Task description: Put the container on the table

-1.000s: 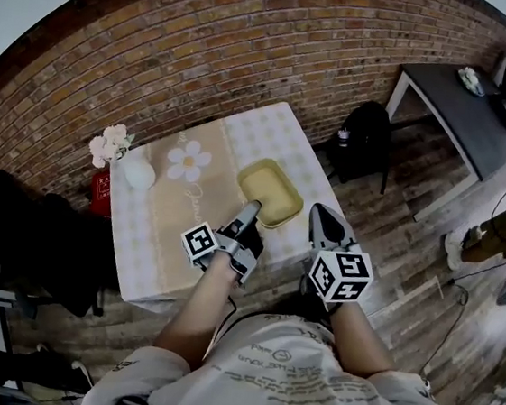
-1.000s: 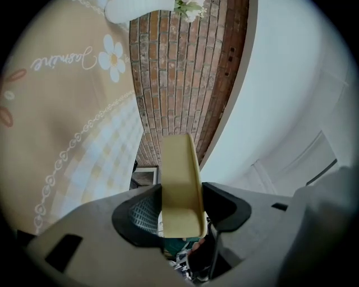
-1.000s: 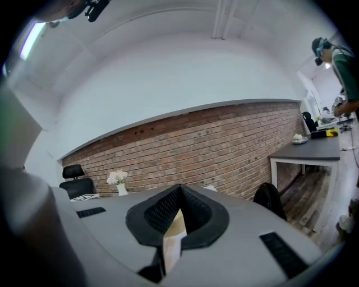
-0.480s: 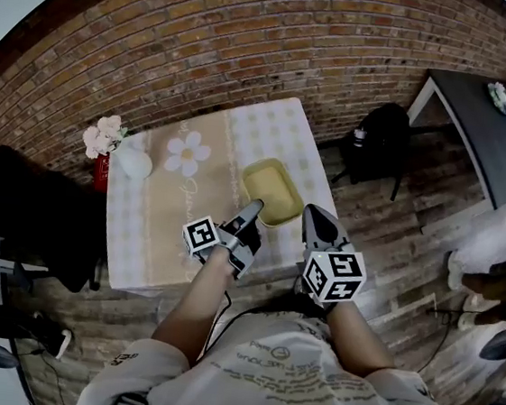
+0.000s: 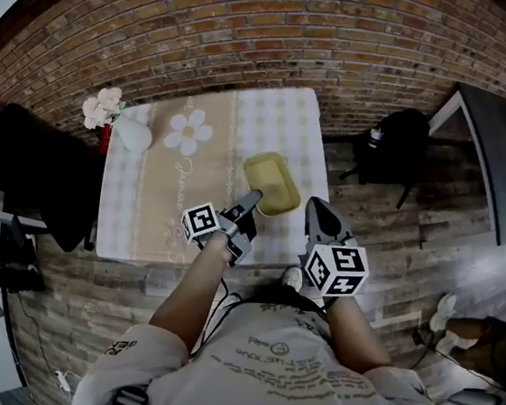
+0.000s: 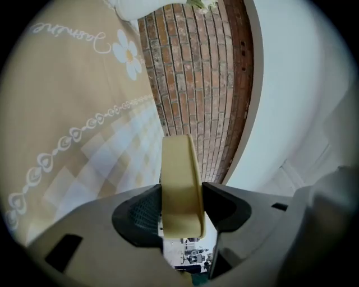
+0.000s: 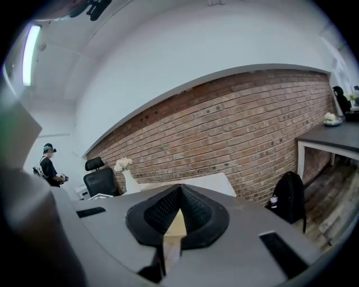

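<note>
Yellow plastic container looks light, stiff. My left gripper pinches its thick rim; right gripper jaws pressed together.

Head view steeply down over table; gripper views near-level (all share brick wall).

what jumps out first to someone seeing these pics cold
The pale yellow container stands out first, pinched by its near rim in the left gripper over the right half of the daisy-print table. Next comes the right gripper with its marker cube, just off the container's right side. Behind the table runs a long brick wall.
</note>
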`<action>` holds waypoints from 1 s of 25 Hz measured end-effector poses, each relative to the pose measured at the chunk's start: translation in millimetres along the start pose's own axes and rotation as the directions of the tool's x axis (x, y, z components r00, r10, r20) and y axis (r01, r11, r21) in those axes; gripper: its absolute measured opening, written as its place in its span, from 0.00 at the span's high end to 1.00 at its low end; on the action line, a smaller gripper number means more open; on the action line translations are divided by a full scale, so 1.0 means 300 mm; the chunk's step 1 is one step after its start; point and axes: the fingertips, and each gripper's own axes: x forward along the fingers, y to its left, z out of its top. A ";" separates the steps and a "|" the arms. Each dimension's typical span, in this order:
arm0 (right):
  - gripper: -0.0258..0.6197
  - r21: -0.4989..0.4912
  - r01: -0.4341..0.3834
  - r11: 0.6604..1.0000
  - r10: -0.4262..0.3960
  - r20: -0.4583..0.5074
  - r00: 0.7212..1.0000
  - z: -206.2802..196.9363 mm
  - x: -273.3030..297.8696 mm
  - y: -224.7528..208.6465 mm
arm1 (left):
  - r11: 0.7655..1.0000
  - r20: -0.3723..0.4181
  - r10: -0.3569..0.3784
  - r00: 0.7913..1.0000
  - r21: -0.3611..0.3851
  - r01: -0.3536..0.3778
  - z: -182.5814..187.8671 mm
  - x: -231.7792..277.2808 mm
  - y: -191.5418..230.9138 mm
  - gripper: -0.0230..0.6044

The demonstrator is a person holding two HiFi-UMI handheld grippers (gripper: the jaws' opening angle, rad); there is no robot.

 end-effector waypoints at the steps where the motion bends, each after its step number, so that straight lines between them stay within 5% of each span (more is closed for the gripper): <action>1: 0.96 0.000 -0.012 1.000 0.012 -0.007 1.000 -0.003 0.006 -0.009 | 1.000 0.021 0.009 1.000 -0.008 -0.009 0.004 0.003 0.012 0.59; 10: 0.96 0.008 -0.088 0.996 0.089 -0.067 0.994 -0.039 0.080 -0.060 | 0.997 0.208 0.079 0.975 -0.038 -0.072 0.092 -0.002 0.118 0.59; 25: 0.96 0.025 -0.124 0.992 0.127 -0.161 0.979 -0.079 0.207 -0.066 | 0.987 0.243 0.162 0.956 -0.058 -0.152 0.195 0.005 0.242 0.59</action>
